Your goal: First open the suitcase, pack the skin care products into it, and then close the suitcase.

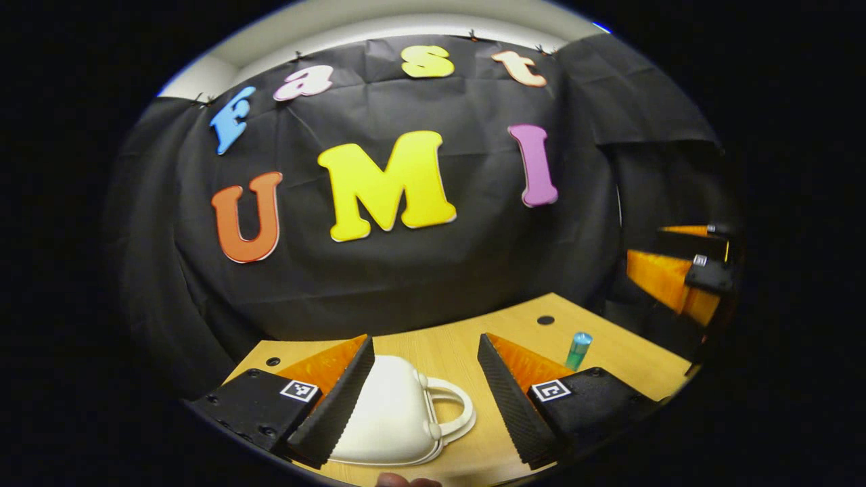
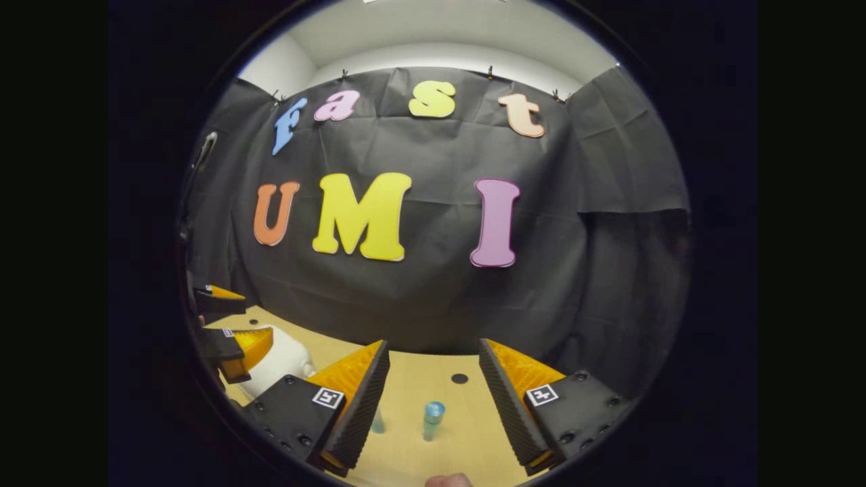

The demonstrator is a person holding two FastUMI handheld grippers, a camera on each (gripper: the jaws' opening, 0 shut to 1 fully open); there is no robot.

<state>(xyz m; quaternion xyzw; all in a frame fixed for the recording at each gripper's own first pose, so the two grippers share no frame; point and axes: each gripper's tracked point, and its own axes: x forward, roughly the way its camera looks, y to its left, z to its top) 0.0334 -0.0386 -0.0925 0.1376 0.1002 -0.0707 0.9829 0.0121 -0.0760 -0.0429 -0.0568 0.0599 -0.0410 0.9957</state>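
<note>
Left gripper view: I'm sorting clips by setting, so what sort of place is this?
Probably a staged recording booth, not a home: black cloth wall, bare wooden table with a small white suitcase and one teal bottle.

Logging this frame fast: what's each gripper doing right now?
Left gripper: open, holding nothing, above the closed white suitcase.
Right gripper: open, holding nothing, teal bottle standing ahead between its fingers.

Left gripper (image 1: 423, 385) and right gripper (image 2: 433, 392): wedge-shaped ribbed fingers on screw-studded black mounts that bore square printed markers.
</note>
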